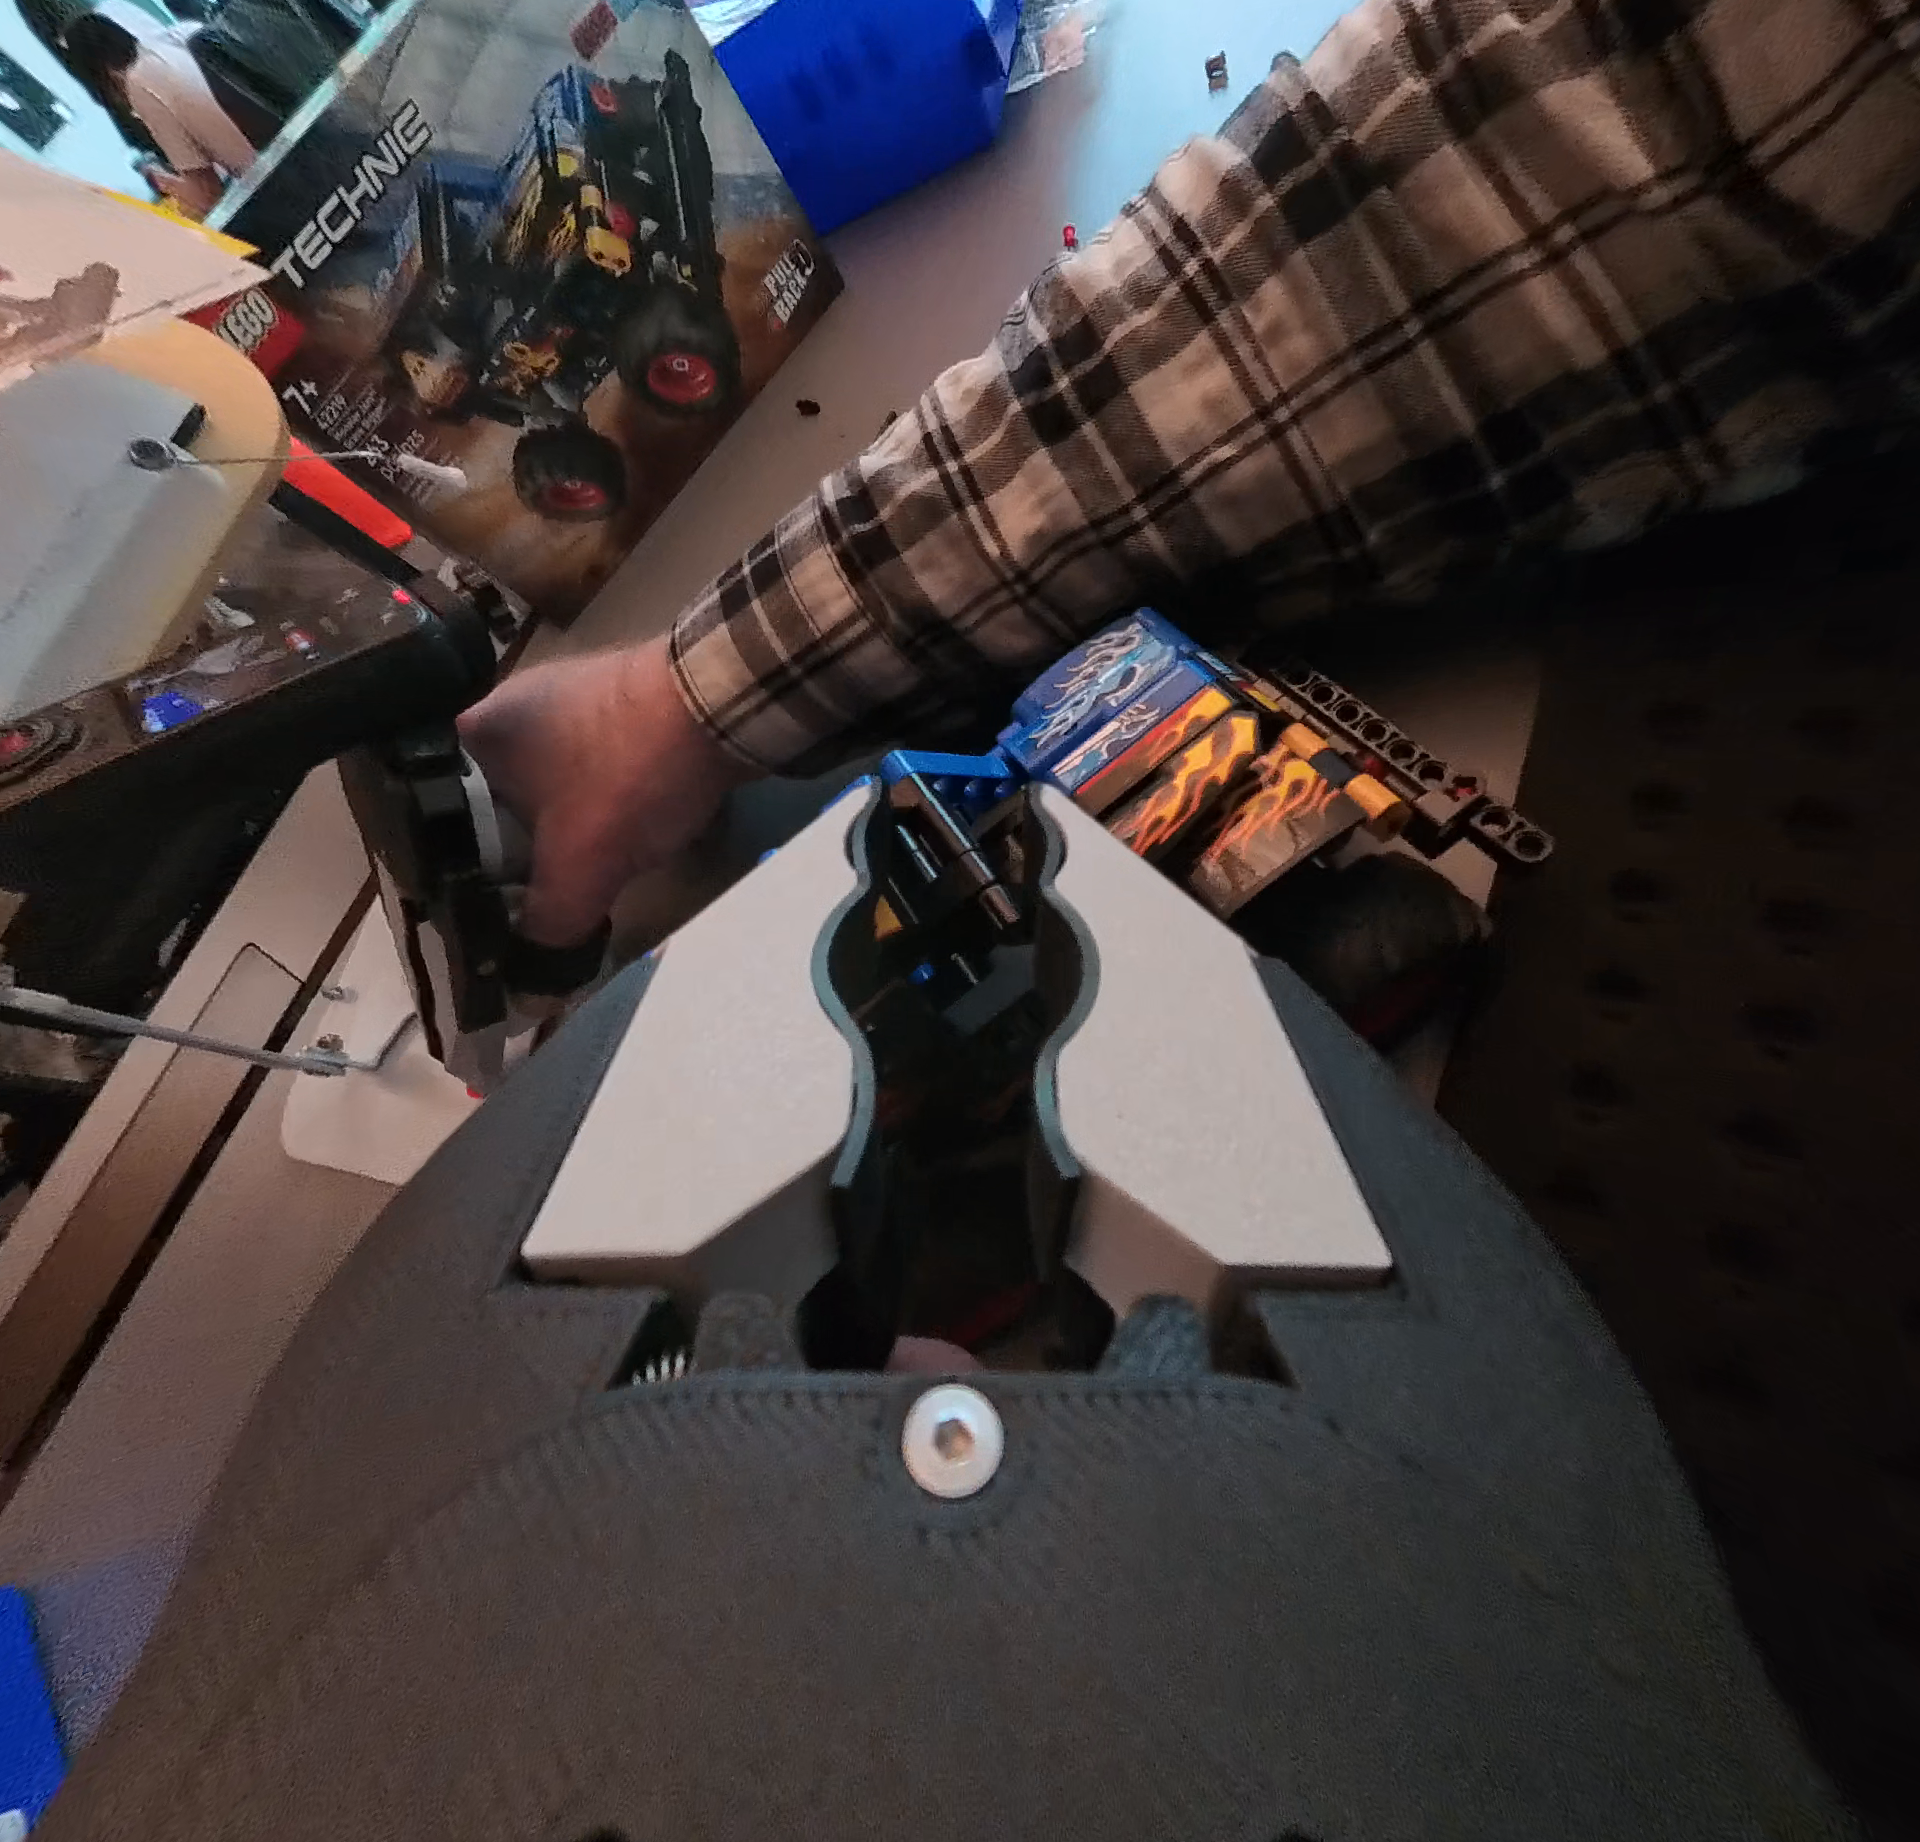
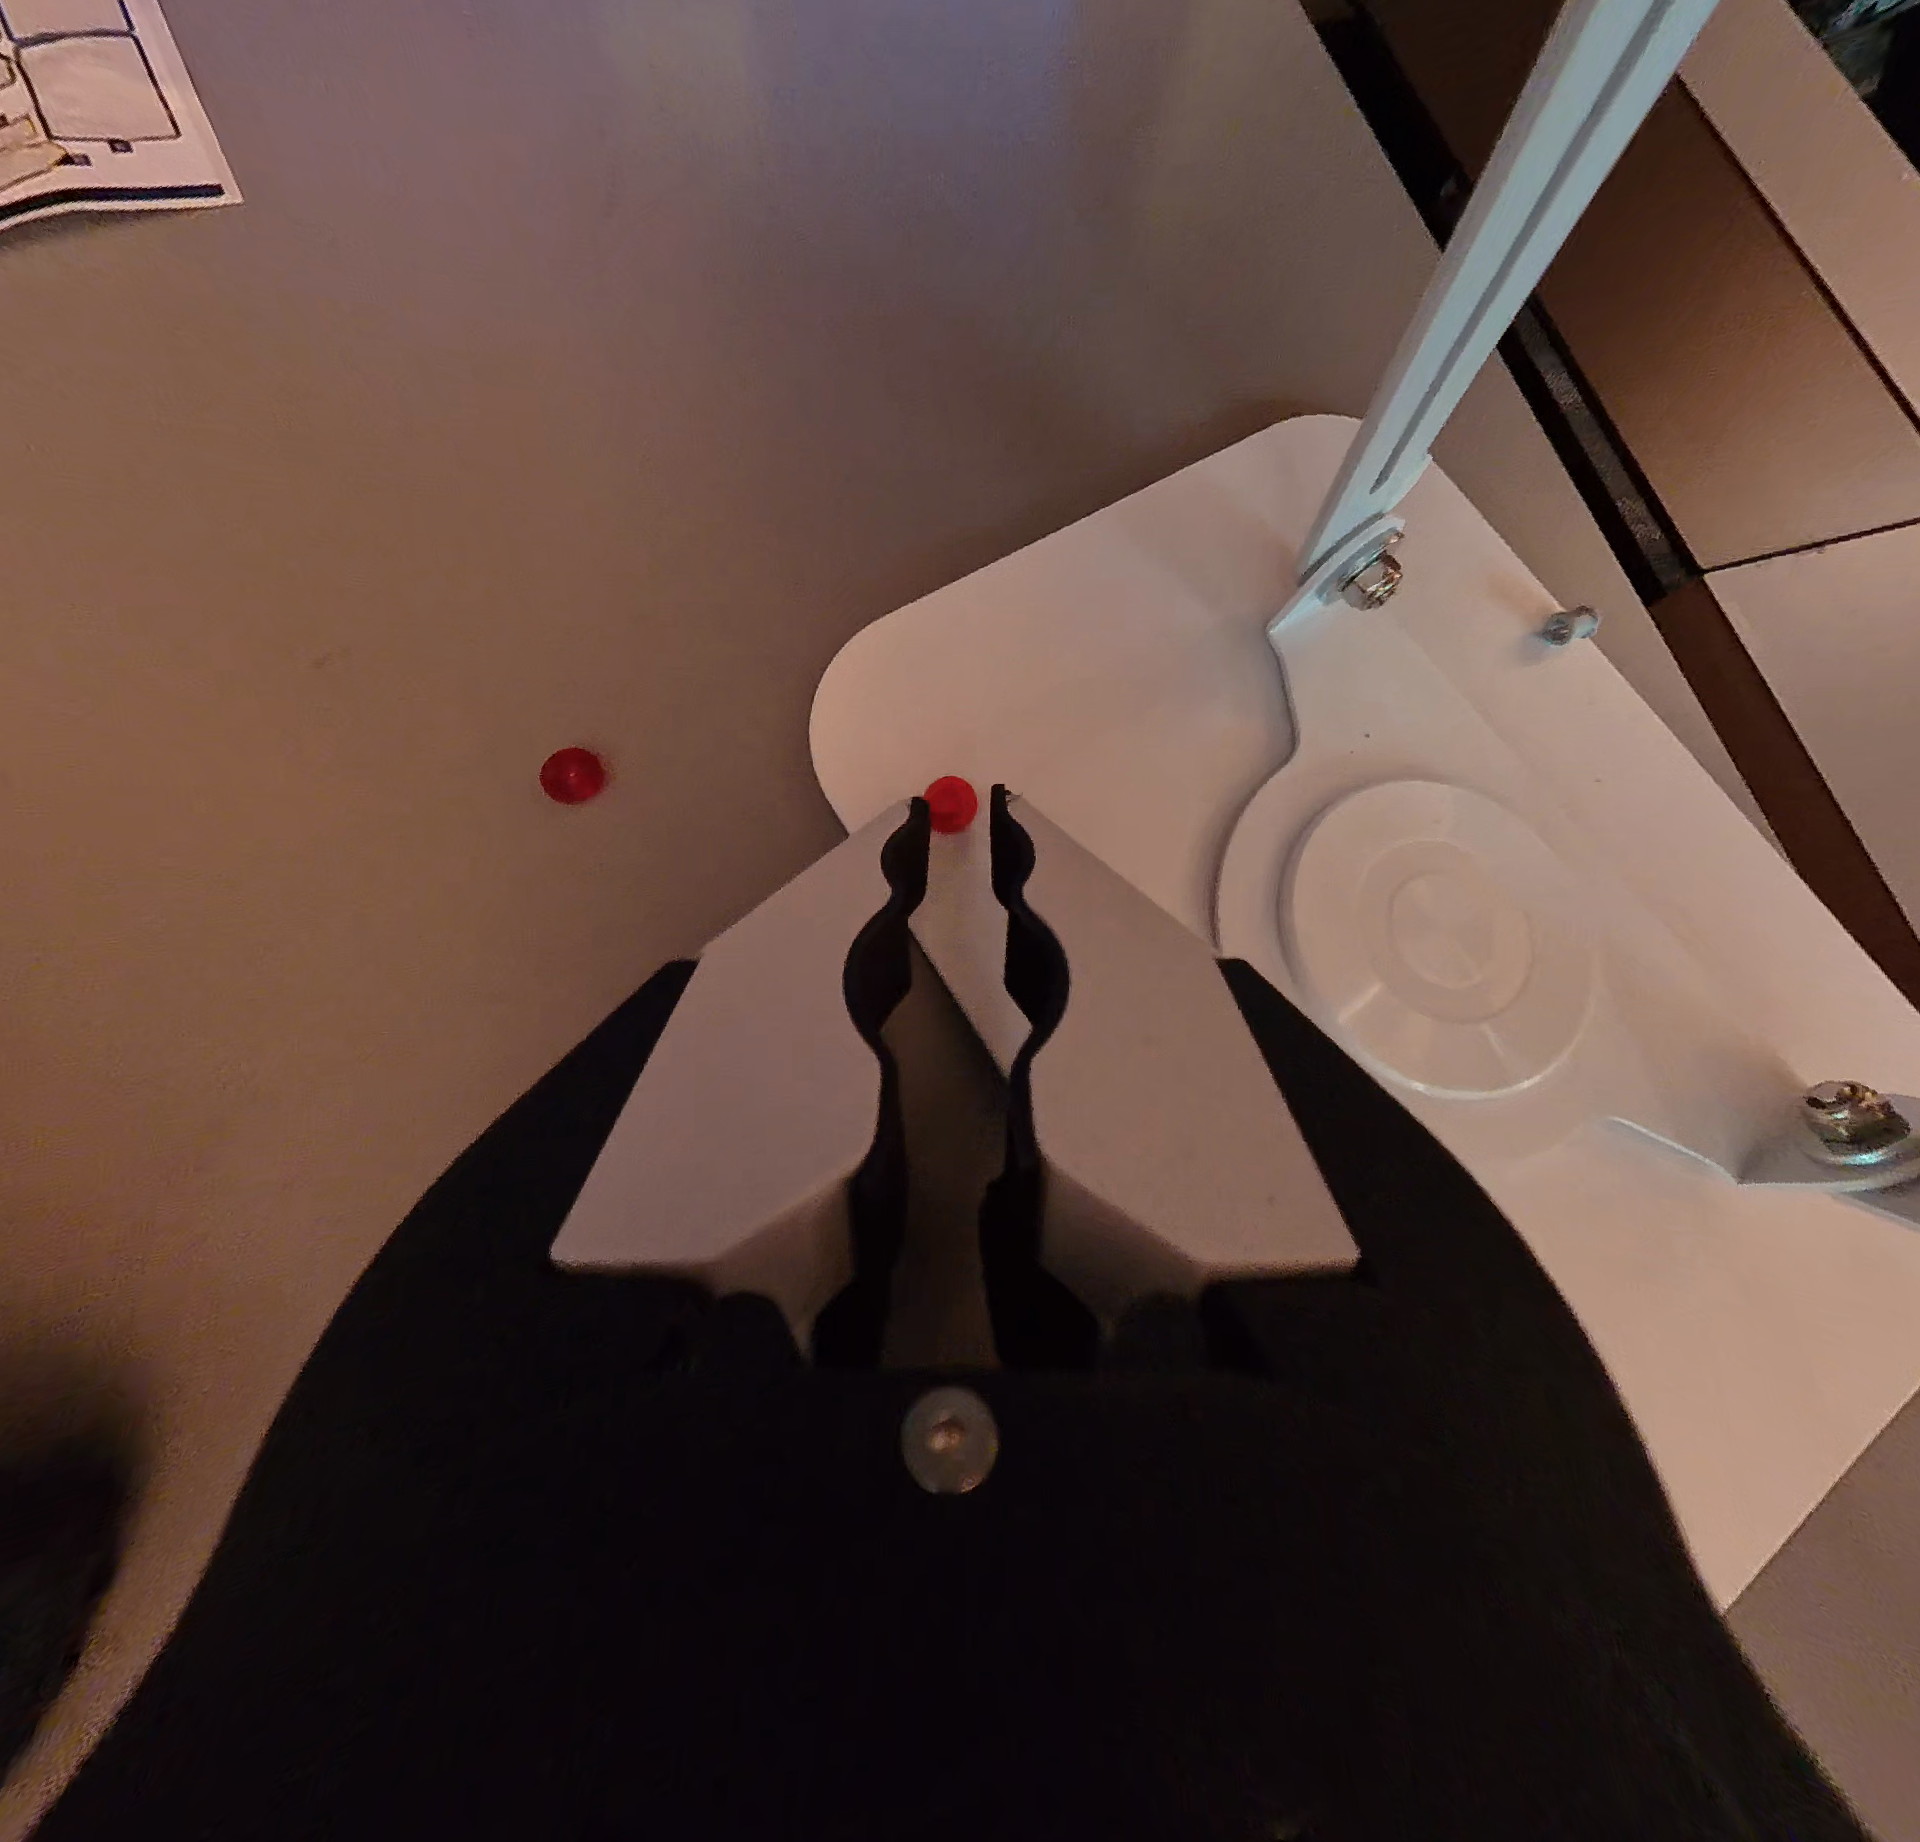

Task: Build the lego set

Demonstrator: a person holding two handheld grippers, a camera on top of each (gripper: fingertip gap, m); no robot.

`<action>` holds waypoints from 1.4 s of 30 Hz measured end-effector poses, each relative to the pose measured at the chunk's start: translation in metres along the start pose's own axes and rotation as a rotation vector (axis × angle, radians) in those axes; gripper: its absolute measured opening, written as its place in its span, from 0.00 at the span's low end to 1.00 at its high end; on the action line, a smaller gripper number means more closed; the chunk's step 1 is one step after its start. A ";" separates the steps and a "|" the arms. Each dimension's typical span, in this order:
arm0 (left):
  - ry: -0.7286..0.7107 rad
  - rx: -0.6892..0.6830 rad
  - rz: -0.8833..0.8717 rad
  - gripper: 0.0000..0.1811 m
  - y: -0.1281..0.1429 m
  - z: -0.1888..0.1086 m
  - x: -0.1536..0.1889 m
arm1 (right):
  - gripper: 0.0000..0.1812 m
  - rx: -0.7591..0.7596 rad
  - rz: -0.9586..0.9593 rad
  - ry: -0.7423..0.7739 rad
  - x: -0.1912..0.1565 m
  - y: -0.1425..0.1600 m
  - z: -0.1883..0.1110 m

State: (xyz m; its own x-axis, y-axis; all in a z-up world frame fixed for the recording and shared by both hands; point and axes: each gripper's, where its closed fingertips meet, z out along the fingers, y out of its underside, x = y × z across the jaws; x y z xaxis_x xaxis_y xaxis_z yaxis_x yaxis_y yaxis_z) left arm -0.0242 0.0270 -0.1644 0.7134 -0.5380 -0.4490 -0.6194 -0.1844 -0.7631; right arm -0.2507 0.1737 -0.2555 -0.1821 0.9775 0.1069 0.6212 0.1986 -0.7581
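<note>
My left gripper (image 1: 951, 805) is shut on the lego truck model (image 1: 1195, 764), gripping its blue and black end. The model's flame-stickered panels and a black holed beam (image 1: 1403, 753) stick out to the right over the table. In the right wrist view my right gripper (image 2: 958, 800) is narrowly open, low over a white stand base (image 2: 1143, 597). A small red round piece (image 2: 949, 803) lies on the base right at the fingertips, between them. A second red round piece (image 2: 571, 776) lies on the table to the left.
The lego box (image 1: 540, 265) stands at the back left with a blue container (image 1: 862, 78) behind it. A plaid-sleeved arm (image 1: 1247, 390) crosses above the model. A stand's white arm (image 2: 1507, 234) rises from the base. An instruction sheet (image 2: 94, 78) lies far left. Across from one pair of fingers to the other is roughly 30 cm.
</note>
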 end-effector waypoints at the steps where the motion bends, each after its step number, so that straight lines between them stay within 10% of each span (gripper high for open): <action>1: 0.002 0.001 -0.009 0.13 0.000 -0.001 -0.001 | 0.06 -0.005 -0.003 -0.003 0.000 0.000 0.001; 42: -0.036 0.018 -0.079 0.11 0.016 -0.010 -0.021 | 0.10 0.018 0.106 -0.097 0.006 -0.003 0.000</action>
State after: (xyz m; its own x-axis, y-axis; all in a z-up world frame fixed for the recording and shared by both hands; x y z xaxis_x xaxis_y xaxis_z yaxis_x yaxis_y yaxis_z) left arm -0.0526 0.0271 -0.1621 0.7716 -0.4922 -0.4030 -0.5546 -0.2101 -0.8052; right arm -0.2537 0.1794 -0.2525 -0.1896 0.9812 -0.0369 0.6276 0.0922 -0.7730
